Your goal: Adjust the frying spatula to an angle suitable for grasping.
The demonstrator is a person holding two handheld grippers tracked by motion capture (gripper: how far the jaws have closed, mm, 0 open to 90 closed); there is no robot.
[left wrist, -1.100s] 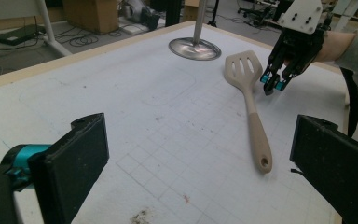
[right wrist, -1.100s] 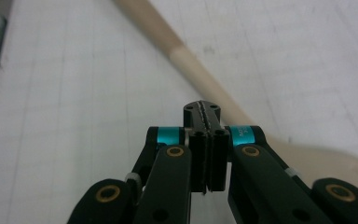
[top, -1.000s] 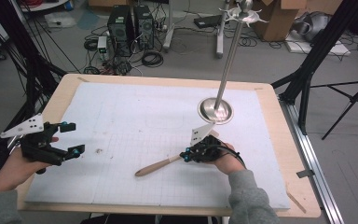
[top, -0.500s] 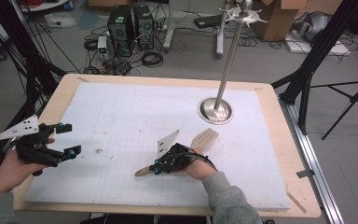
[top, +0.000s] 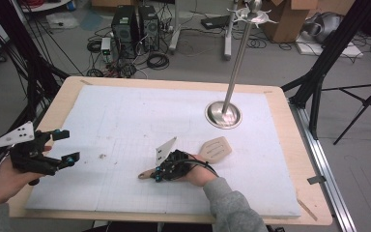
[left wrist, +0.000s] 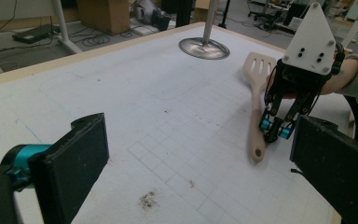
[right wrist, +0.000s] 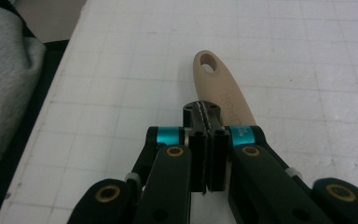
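A tan wooden slotted spatula (top: 216, 150) lies on the white gridded mat (top: 125, 111), blade toward the metal stand, handle end toward the front. My right gripper (top: 158, 178) rests low over the handle. In the right gripper view its jaws (right wrist: 204, 114) are pressed together with nothing between them, and the spatula handle (right wrist: 214, 79) runs beneath and just to their right. The left gripper view shows that gripper (left wrist: 274, 133) beside the spatula (left wrist: 256, 70). My left gripper (top: 70, 145) hovers open at the table's left edge, its jaws (left wrist: 196, 158) wide apart around bare mat.
A metal stand with a round base (top: 223, 115) and a tall pole (top: 236, 58) rises at the back right of the mat. Small dark crumbs (top: 101, 156) lie near the left gripper. The wooden table rim (top: 314, 193) borders the mat.
My right gripper has slid left along the spatula from the blade end toward the handle end, uncovering the blade. The left gripper drifted slightly left.
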